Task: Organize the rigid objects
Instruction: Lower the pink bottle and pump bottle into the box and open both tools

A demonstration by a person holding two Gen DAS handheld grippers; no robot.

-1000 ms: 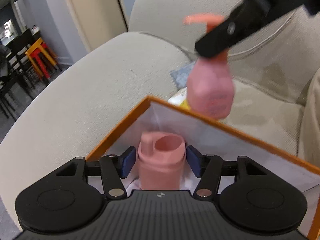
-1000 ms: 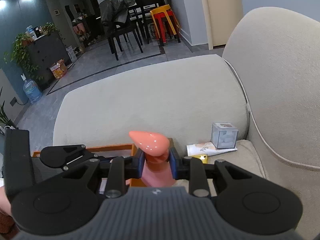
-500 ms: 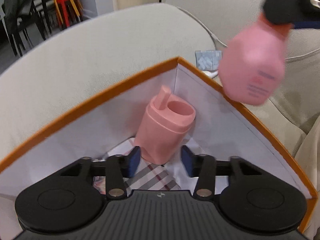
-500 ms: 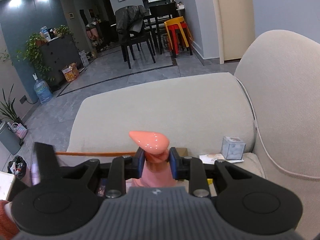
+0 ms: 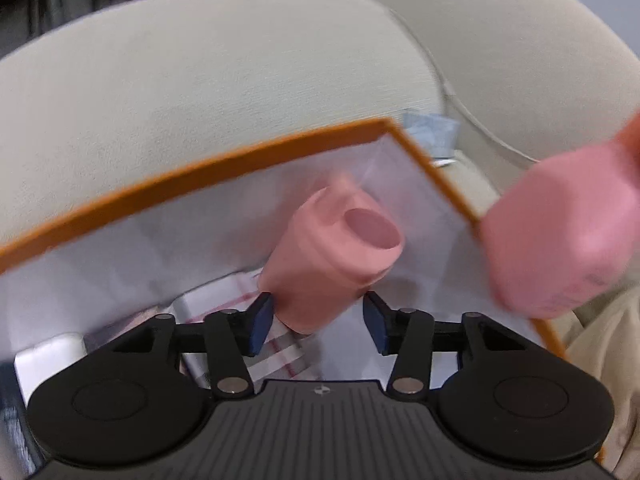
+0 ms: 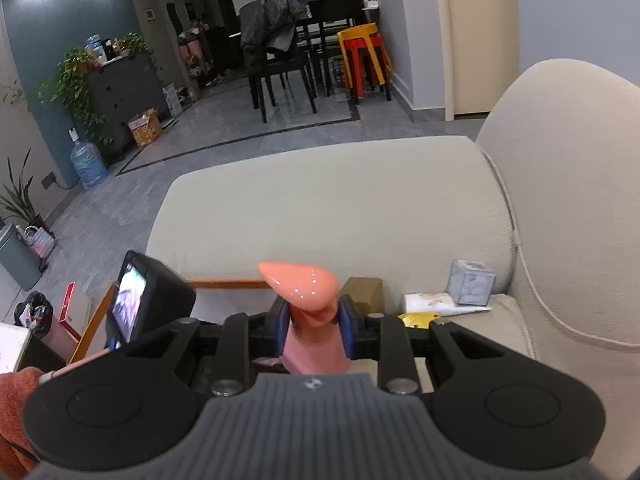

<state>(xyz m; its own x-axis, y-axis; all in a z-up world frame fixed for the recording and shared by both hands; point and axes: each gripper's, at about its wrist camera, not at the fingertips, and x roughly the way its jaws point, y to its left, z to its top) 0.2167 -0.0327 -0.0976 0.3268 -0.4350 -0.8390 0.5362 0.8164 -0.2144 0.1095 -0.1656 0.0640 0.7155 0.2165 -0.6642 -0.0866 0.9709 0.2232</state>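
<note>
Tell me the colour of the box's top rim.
Orange rim on the white-walled box, clearest in the left wrist view.

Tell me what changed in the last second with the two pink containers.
The left tool let go of the pink cup, now tipped inside the orange-edged box. The pink pump bottle moved right and lower. The right tool stays clamped on its neck.

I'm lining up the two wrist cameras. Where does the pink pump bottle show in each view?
Left wrist view: the pink pump bottle hangs blurred at the right edge, over the box's right rim.
Right wrist view: bottom centre; its neck is clamped in the right tool, with the orange pump head above.
Shared landmark: the orange-rimmed box, seen at lower left in the right view.
</note>
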